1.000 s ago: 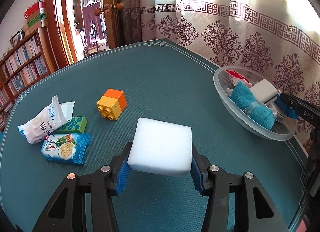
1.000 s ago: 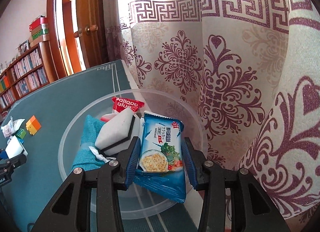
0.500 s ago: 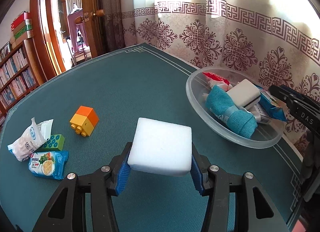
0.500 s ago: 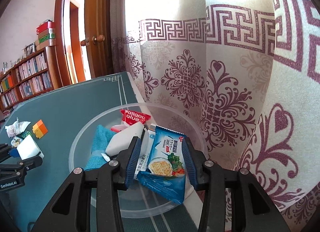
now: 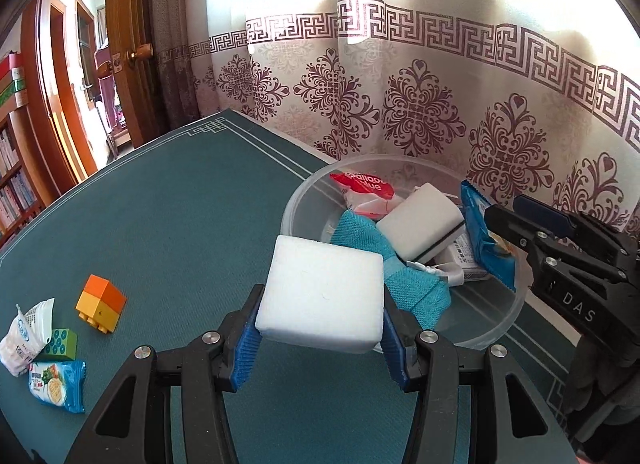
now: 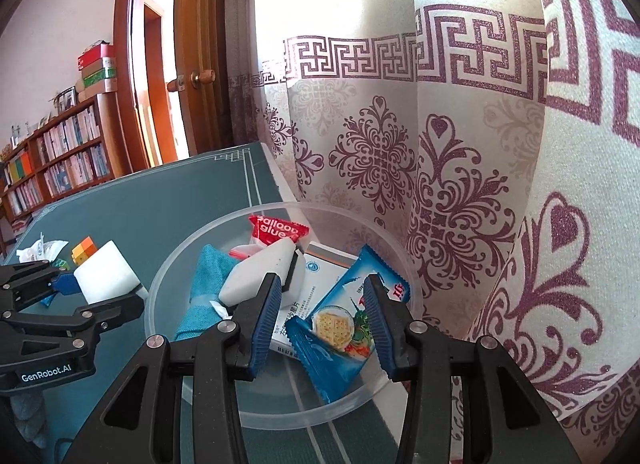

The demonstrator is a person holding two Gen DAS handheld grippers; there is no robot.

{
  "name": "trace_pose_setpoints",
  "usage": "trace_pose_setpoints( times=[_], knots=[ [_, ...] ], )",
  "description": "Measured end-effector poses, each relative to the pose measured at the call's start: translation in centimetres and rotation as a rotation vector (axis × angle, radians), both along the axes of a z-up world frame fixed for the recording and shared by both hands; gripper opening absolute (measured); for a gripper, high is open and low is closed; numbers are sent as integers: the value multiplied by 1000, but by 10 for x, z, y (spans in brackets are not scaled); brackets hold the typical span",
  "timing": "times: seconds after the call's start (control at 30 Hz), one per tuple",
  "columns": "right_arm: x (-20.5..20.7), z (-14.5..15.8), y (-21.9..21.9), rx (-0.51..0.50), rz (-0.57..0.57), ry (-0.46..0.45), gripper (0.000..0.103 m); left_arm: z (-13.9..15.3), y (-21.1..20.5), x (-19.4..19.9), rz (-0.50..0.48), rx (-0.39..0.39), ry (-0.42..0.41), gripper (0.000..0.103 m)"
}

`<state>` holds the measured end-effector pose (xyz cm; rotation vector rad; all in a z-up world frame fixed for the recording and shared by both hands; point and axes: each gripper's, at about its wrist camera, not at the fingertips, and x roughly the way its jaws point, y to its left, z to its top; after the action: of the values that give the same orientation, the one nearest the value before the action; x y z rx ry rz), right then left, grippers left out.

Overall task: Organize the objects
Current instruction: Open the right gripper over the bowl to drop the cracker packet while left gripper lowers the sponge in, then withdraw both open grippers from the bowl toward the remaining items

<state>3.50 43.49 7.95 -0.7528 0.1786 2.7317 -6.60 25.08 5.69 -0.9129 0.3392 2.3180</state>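
**A:** What did the left gripper (image 5: 320, 330) have?

**B:** It was clamped on a white foam block (image 5: 322, 296), one blue pad against each side. The block hung just short of the near rim of the clear plastic bowl (image 5: 505, 318), above the green table mat (image 5: 180, 224).

**A:** And the right gripper (image 6: 322, 322)?

**B:** It was over the bowl. Its jaws were drawn in around a blue cracker packet (image 6: 340, 330) that stood tilted between the pads. The right pad lay against it. Whether the left pad touched it I could not tell.

**A:** What lay in the bowl?

**B:** A teal cloth (image 5: 404, 284) on the side nearest the block, a white sponge with a dark stripe (image 5: 424, 224) in the middle, a red glue sachet (image 5: 362, 186) towards the far rim, and a flat white packet (image 6: 320, 276) under the cracker packet.

**A:** Anything away from the bowl?

**B:** Well to its left on the mat were an orange and yellow brick (image 5: 100, 302), a green brick (image 5: 60, 344), a white pouch (image 5: 26, 334) and a second blue cracker packet (image 5: 56, 386). The patterned curtain (image 5: 440, 112) hung right behind the bowl.
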Motion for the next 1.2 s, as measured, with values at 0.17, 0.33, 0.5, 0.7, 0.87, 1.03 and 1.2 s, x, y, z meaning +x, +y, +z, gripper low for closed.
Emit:
trace_pose_setpoints(
  times=[0.17,0.33,0.5,0.7,0.87,1.03,1.2],
  knots=[
    [1,0,0,-10,4,2,45,-1,14,-8,-32,29,-23,55],
    [0,0,-1,-17,9,1,45,-1,21,-16,-68,103,-62,67],
    [0,-1,1,-23,5,-2,45,-1,9,-19,-37,172,-40,95],
    [-1,-3,-2,-22,9,-7,45,-3,-13,-23,19,184,-68,96],
    [-1,-4,-3,-22,12,-9,45,-4,-28,-18,53,183,-63,96],
    [-1,-5,-5,-23,19,-15,45,-10,-24,-18,76,121,-39,96],
    [-1,-5,-7,-23,26,-12,45,-20,-13,-30,131,24,7,96]
  ],
)
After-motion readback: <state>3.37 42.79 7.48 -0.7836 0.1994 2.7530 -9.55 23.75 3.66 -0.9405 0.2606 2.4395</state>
